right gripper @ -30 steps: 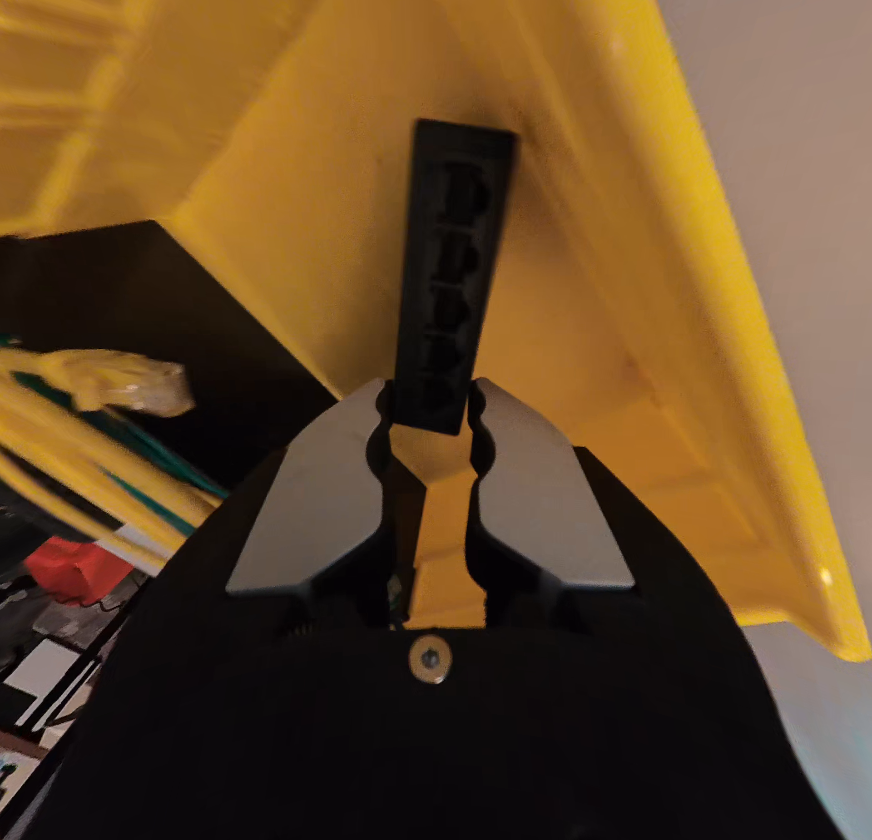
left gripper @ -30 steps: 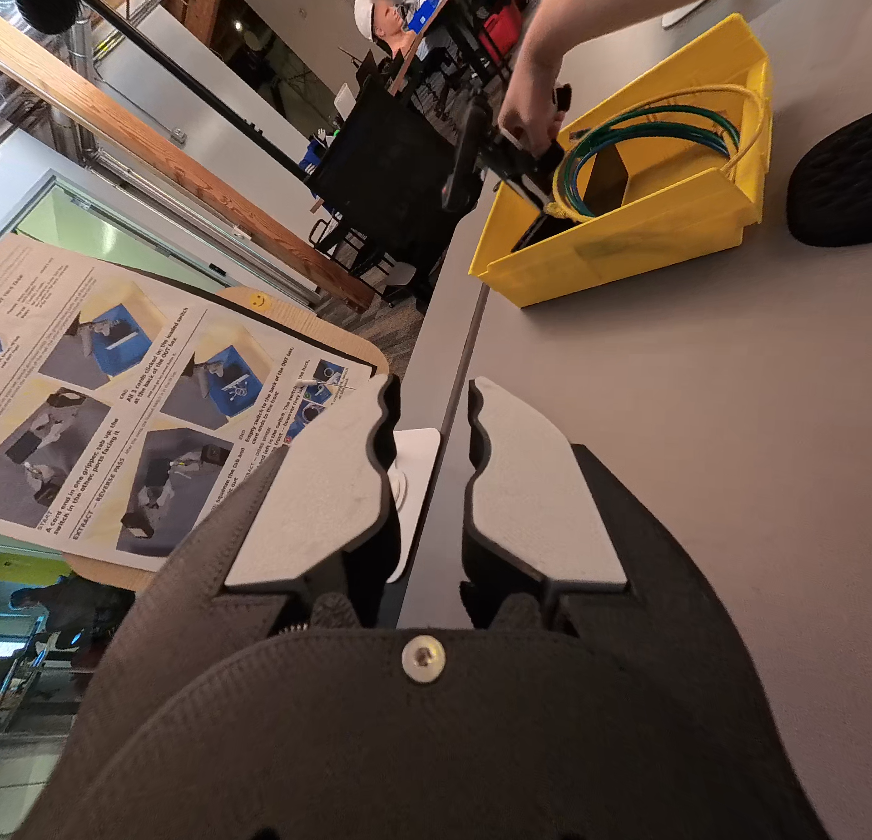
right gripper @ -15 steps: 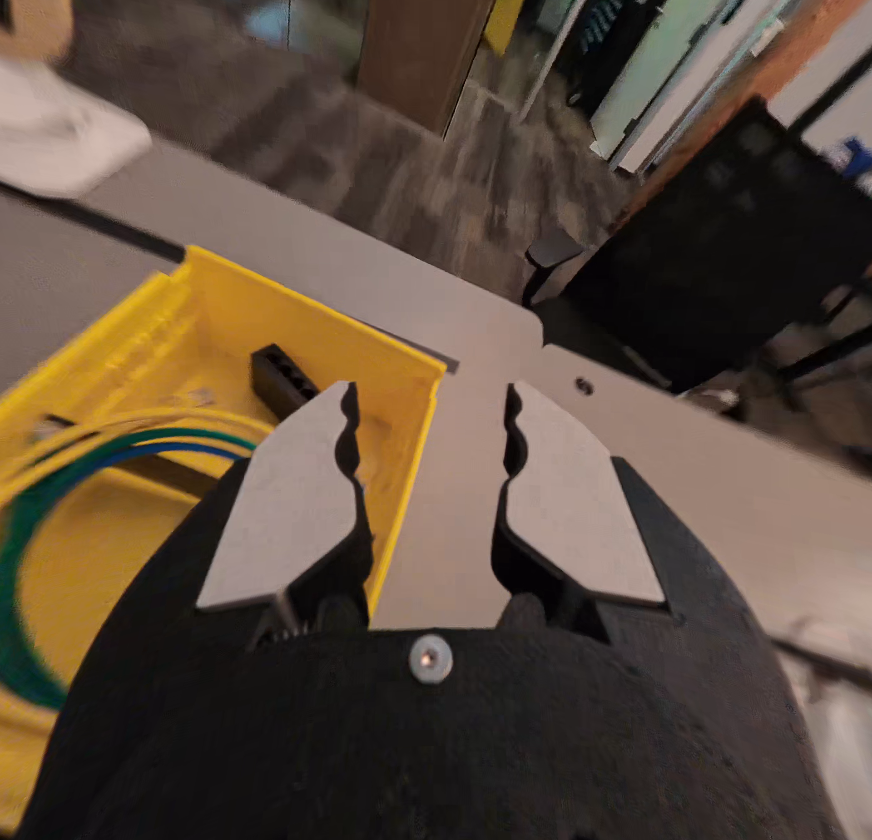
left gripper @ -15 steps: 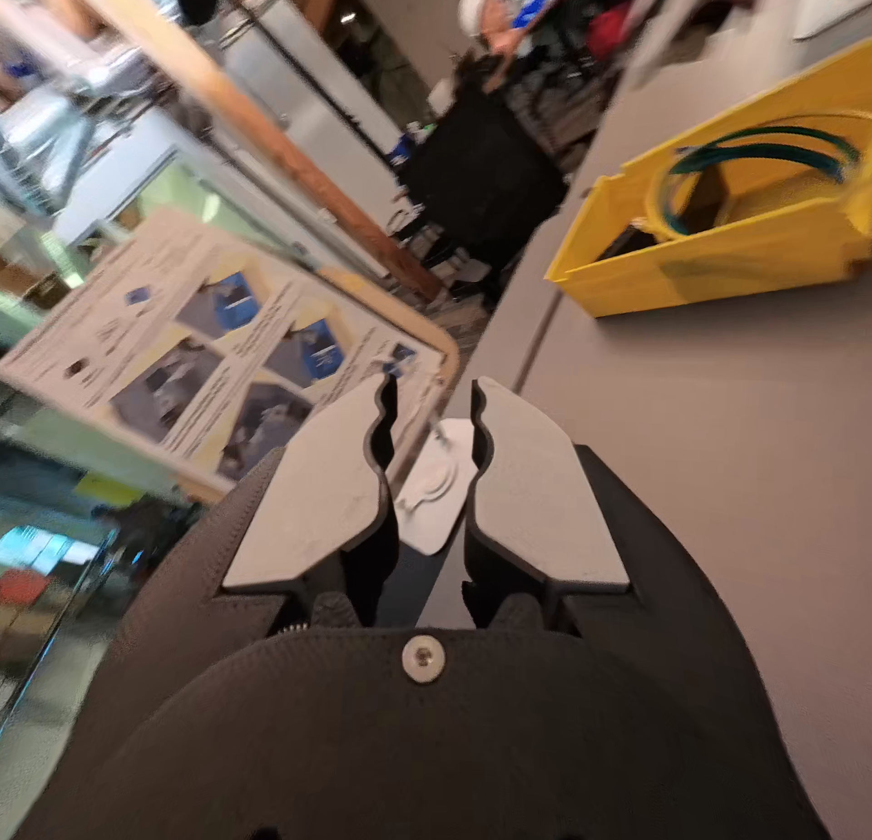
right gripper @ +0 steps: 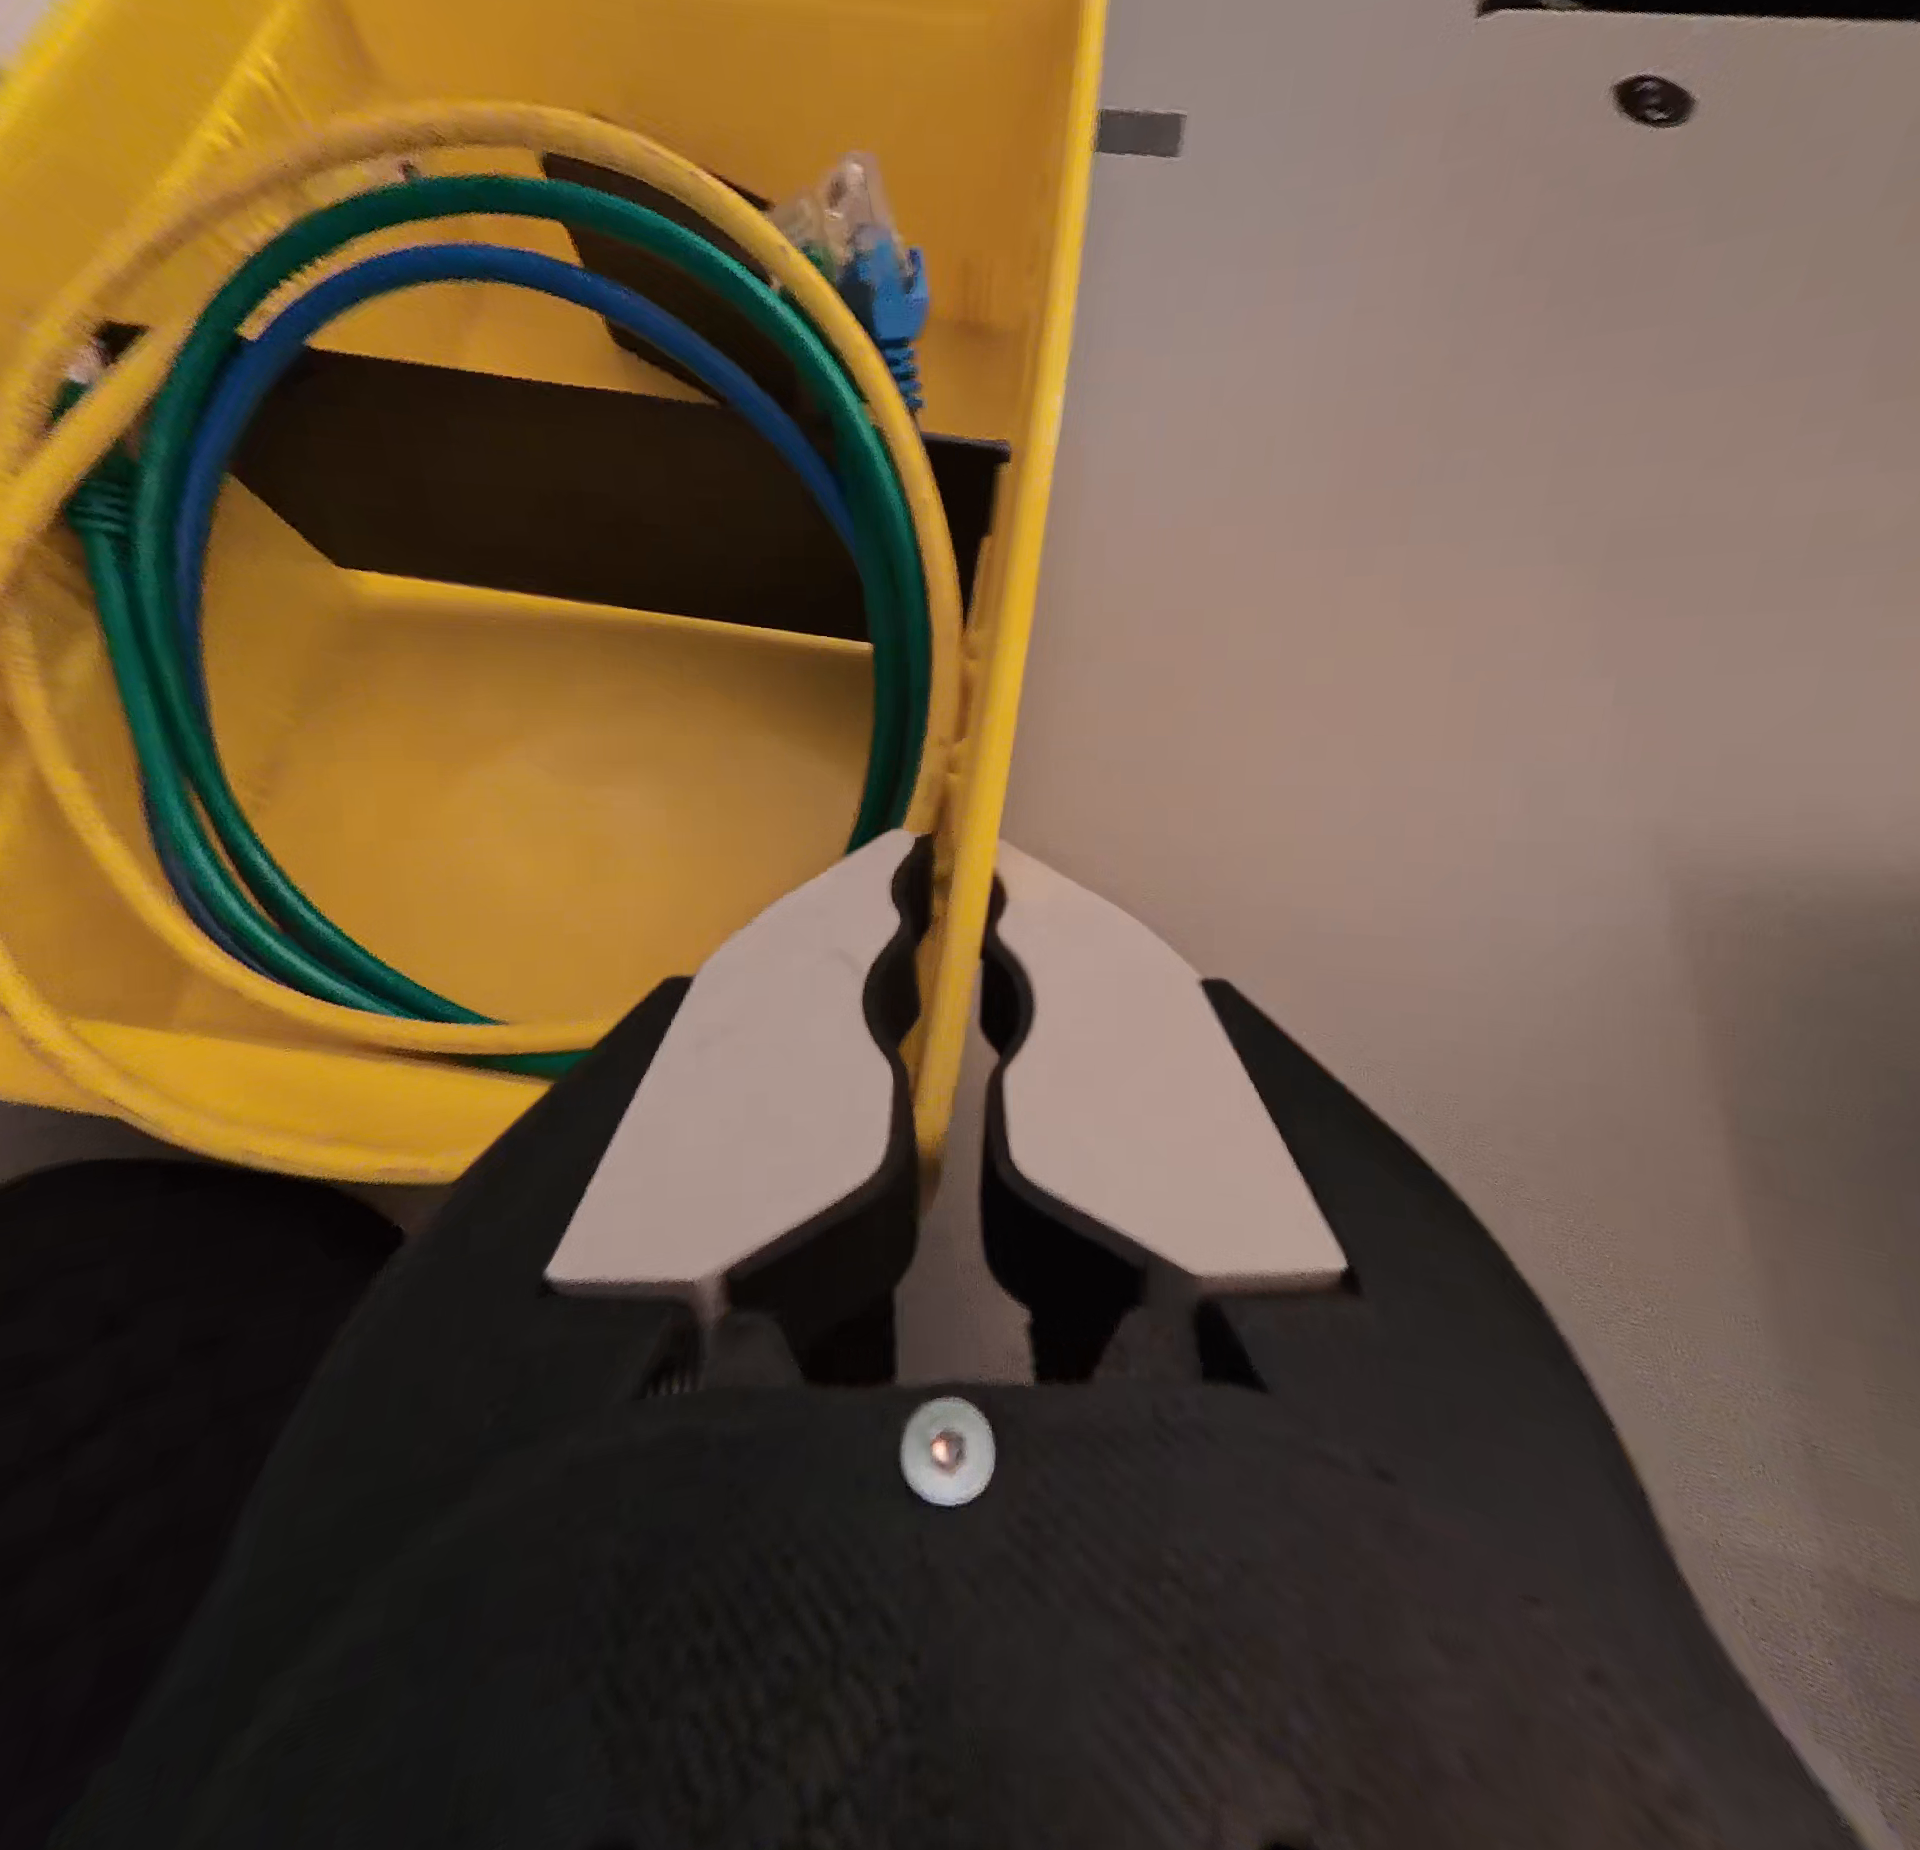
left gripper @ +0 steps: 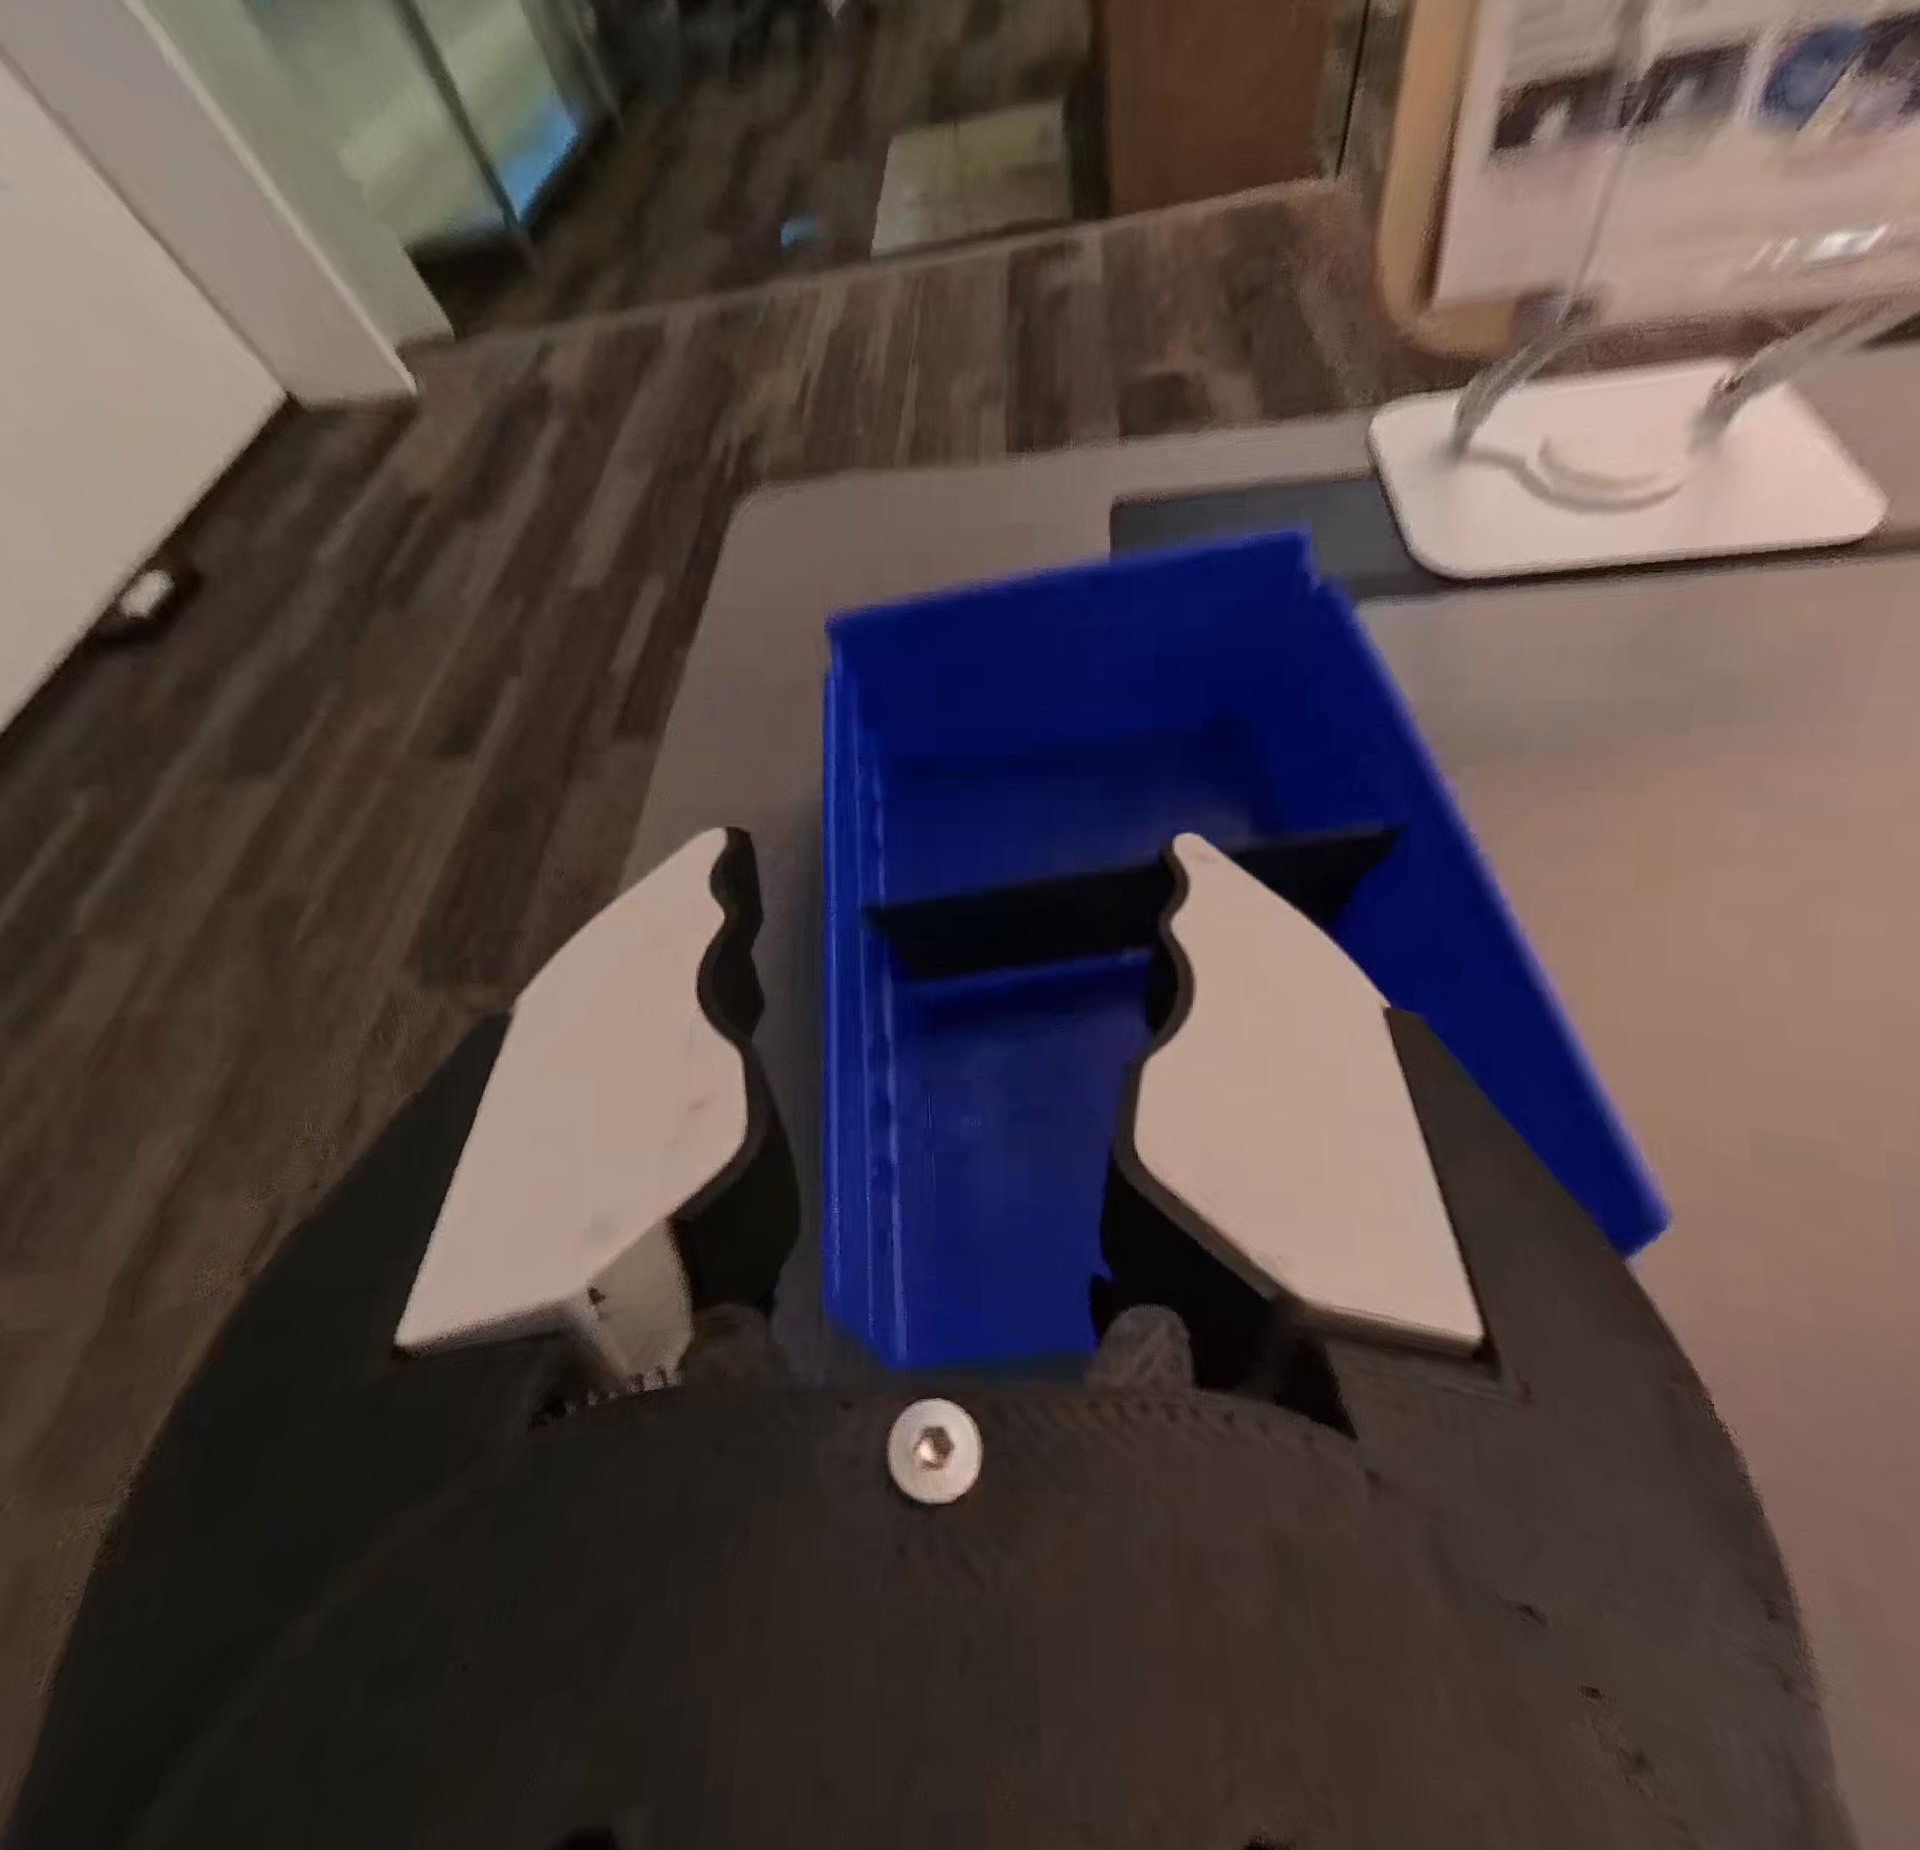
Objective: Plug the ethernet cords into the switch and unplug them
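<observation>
Grey worktop [right gripper: 1455, 657] carries both bins. My right tongs [right gripper: 951, 855] pinch the yellow bin [right gripper: 1039, 553] wall beside the coiled ethernet cords [right gripper: 520, 221]; my left tongs [left gripper: 956, 844], spread, hover over the blue bin [left gripper: 1039, 678]. I'd steady the yellow bin gently.

Nothing can be read in either view. The one thing bearing print is a white sheet with small pictures [left gripper: 1704, 107] on a light wooden board at the upper right of the left wrist view, standing behind a white stand base [left gripper: 1621, 481] on the counter [left gripper: 1662, 917]; its lines and pictures are blurred past reading. In the right wrist view nothing shows any marking.
</observation>
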`<state>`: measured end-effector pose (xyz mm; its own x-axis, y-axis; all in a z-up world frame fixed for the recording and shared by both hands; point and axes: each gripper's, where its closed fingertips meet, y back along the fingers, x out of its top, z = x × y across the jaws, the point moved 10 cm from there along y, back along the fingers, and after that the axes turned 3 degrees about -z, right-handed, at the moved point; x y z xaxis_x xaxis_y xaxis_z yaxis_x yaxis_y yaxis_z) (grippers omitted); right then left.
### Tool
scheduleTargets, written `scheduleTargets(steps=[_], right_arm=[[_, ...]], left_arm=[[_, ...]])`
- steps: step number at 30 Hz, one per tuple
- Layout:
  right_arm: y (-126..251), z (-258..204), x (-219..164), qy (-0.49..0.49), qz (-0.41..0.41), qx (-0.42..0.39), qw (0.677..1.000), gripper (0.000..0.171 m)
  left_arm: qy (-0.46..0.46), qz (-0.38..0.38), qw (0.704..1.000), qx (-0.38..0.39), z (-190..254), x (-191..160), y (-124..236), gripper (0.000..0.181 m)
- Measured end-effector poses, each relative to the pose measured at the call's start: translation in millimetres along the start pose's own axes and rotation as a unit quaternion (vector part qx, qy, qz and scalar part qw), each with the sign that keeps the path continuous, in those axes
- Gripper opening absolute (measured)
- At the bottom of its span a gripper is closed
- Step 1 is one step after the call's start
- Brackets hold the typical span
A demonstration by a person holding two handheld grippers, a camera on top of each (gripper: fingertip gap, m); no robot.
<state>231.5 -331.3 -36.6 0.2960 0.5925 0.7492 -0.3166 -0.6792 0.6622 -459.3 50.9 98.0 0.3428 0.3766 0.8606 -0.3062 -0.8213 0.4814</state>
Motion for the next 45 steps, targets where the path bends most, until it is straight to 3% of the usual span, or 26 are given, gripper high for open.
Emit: scheduleTargets(steps=[6, 9, 12, 14, 19, 30, 33, 35, 37, 39, 41, 45], right_arm=[[-2.6, -2.1, -7.9, -0.048, 0.045, 0.007, 0.998, 0.006], [0.3, -13.7, -9.6, -0.033, 0.042, 0.001, 0.999, 0.006], [1.8, -31.9, -10.7, -0.016, 0.041, -0.012, 0.999, 0.006], [1.8, -45.4, -10.8, -0.016, 0.042, -0.017, 0.999, 0.006], [-1.1, -93.0, -8.7, 0.02, 0.046, -0.01, 0.999, 0.007], [-21.4, -220.9, 10.5, 0.08, 0.044, 0.063, 0.994, 0.008], [-7.0, -228.7, 18.0, 0.081, 0.07, 0.003, 0.994, 0.028], [26.1, -244.4, 30.2, 0.094, 0.161, -0.036, 0.982, 0.03], [57.2, -283.1, 43.4, 0.105, 0.264, 0.025, 0.959, 0.029], [69.8, -332.2, 52.5, 0.111, 0.29, 0.156, 0.938, 0.033], [62.9, -372.2, 59.4, 0.127, 0.245, 0.23, 0.933, 0.036], [32.4, -414.9, 72.1, 0.126, 0.118, 0.267, 0.948, 0.045]], left_arm=[[0.08, -0.032, 0.996, 0.001, -29.8, -97.0, -41.7, 0.077], [0.084, -0.041, 0.996, -0.011, -40.3, -117.1, -58.9, 0.069], [0.07, -0.052, 0.993, -0.074, -41.2, -124.1, -78.5, 0.049], [0.072, -0.055, 0.989, -0.116, -40.4, -122.7, -87.9, 0.037], [-0.019, -0.067, 0.994, -0.084, -21.5, -113.0, -93.2, 0.008], [-0.049, -0.081, 0.988, -0.123, 93.5, -93.6, -86.9, 0.008], [-0.053, -0.091, 0.987, -0.121, 104.3, -91.6, -77.4, 0.021], [-0.063, -0.057, 0.992, -0.088, 102.0, -85.2, -60.5, 0.032], [-0.075, 0.008, 0.996, -0.043, 102.1, -72.7, -37.7, 0.038], [-0.092, 0.067, 0.994, 0.002, 107.8, -58.9, -18.6, 0.049], [-0.11, 0.098, 0.989, 0.026, 116.0, -48.2, -6.5, 0.05], [-0.106, 0.107, 0.988, 0.031, 123.0, -41.3, 0.6, 0.057]])
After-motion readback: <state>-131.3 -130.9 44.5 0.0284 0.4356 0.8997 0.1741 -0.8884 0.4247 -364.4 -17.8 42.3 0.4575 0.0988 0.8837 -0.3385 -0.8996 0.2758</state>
